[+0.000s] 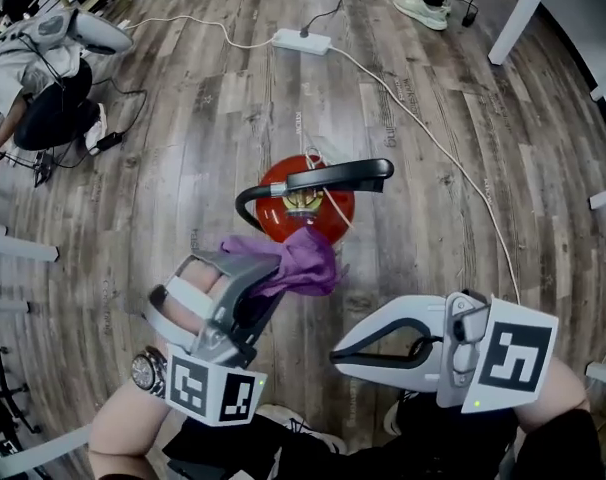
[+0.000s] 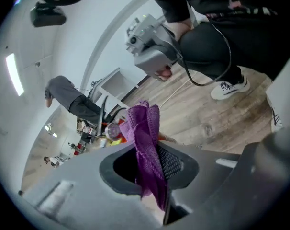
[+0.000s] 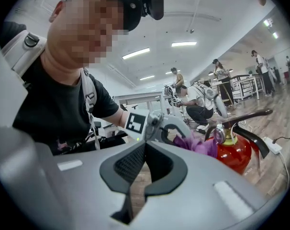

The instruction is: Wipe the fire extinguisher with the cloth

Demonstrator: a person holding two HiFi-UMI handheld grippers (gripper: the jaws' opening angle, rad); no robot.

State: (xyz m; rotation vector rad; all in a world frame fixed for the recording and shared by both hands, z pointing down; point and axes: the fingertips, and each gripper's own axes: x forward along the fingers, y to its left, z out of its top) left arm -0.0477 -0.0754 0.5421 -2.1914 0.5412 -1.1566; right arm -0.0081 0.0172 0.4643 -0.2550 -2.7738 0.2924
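Note:
A red fire extinguisher (image 1: 335, 208) with a black handle (image 1: 328, 178) stands upright on the wood floor, seen from above. My left gripper (image 1: 273, 268) is shut on a purple cloth (image 1: 301, 260), which bunches out past its tips and lies against the extinguisher's near shoulder. In the left gripper view the purple cloth (image 2: 147, 147) hangs pinched between the jaws. My right gripper (image 1: 343, 353) is shut with nothing in it, low and to the right, apart from the extinguisher. Its own view shows the red extinguisher (image 3: 236, 152), the cloth (image 3: 195, 143) and the left gripper (image 3: 157, 126).
A white power strip (image 1: 301, 40) and its cable (image 1: 433, 138) run across the floor behind and right of the extinguisher. A crouching person (image 1: 38, 78) is at the far left, another person's shoes (image 1: 423, 10) at the top. White table legs (image 1: 518, 13) stand at the right.

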